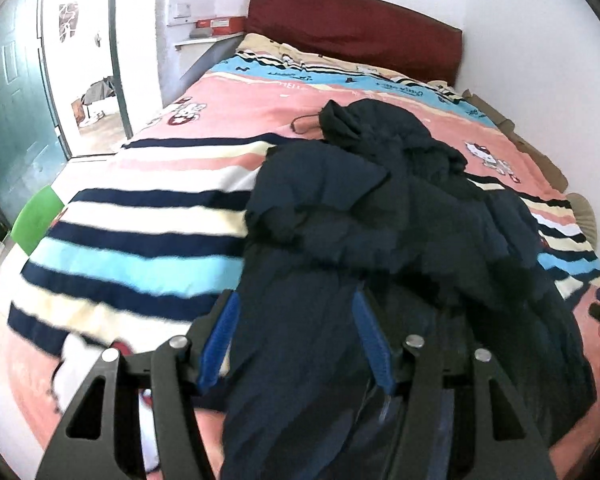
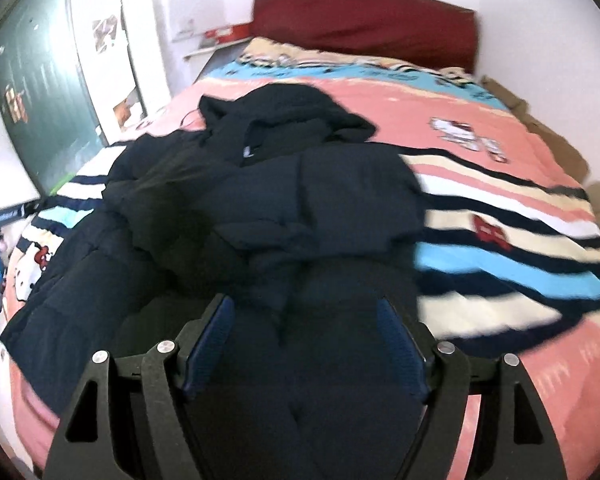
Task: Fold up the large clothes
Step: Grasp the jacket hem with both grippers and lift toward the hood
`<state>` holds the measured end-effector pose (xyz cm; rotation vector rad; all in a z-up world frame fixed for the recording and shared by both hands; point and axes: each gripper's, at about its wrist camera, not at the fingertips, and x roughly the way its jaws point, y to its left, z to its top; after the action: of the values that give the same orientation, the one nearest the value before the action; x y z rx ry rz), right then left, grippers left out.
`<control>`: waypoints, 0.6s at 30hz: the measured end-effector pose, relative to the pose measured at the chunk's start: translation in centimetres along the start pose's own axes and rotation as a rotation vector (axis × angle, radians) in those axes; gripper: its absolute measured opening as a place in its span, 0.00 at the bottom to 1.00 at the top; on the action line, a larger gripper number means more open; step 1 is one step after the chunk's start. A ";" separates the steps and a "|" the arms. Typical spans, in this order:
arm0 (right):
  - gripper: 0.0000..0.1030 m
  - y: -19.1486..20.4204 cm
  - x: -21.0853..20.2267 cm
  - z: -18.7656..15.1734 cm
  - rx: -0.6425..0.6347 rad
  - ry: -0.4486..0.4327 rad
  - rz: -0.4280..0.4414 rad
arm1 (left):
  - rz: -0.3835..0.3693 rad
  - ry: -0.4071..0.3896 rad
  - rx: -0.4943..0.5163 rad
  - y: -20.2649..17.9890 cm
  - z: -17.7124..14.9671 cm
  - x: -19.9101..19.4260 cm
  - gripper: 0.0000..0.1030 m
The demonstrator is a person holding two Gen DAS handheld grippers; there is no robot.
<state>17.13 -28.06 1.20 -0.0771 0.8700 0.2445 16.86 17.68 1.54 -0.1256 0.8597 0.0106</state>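
Note:
A dark navy puffer jacket [image 1: 380, 208] lies bunched on the bed, its hood [image 1: 380, 120] toward the red headboard. The lower part rises off the cover and runs between the blue pads [image 1: 220, 344] of my left gripper [image 1: 296, 296], which is shut on this thick fabric with its jaws wide apart. In the right wrist view the same jacket [image 2: 280, 184] fills the gap of my right gripper [image 2: 304, 302] in the same way. Its pads [image 2: 404, 344] press on the padded cloth. The hem is hidden under both grippers.
The bed [image 1: 140, 240] has a pink, blue and navy striped cartoon cover and a red headboard [image 1: 352, 32]. A green door [image 1: 12, 100] and an open doorway are at the left, with a green object [image 1: 36, 220] by the bed's edge. A wall borders the bed's right side.

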 end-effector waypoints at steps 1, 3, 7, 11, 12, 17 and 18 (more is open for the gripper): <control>0.74 -0.7 -1.0 -0.6 0.009 -0.004 -0.011 | 0.001 -0.001 -0.001 0.3 -0.3 -0.4 0.56; 0.75 -2.2 -3.0 -1.8 0.031 -0.013 -0.040 | 0.007 -0.006 -0.010 1.2 -1.2 -2.0 0.56; 0.77 -4.7 -5.7 -3.6 0.075 -0.027 -0.088 | 0.022 -0.028 -0.031 2.7 -2.0 -4.2 0.56; 0.77 -6.4 -7.2 -4.0 0.114 -0.050 -0.110 | 0.030 -0.045 -0.055 3.5 -1.3 -5.4 0.56; 0.77 -6.7 -7.5 -3.9 0.117 -0.055 -0.114 | 0.038 -0.050 -0.057 3.6 -0.8 -5.6 0.56; 0.79 -7.4 -8.2 -2.3 0.129 -0.101 -0.107 | 0.058 -0.061 -0.038 2.5 2.1 -6.2 0.56; 0.80 -7.4 -8.3 -1.9 0.130 -0.112 -0.101 | 0.056 -0.065 -0.026 1.9 2.9 -6.3 0.56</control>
<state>12.40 -37.02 6.09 0.0138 0.7661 0.0964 14.85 20.20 7.94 -0.1253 0.7978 0.0781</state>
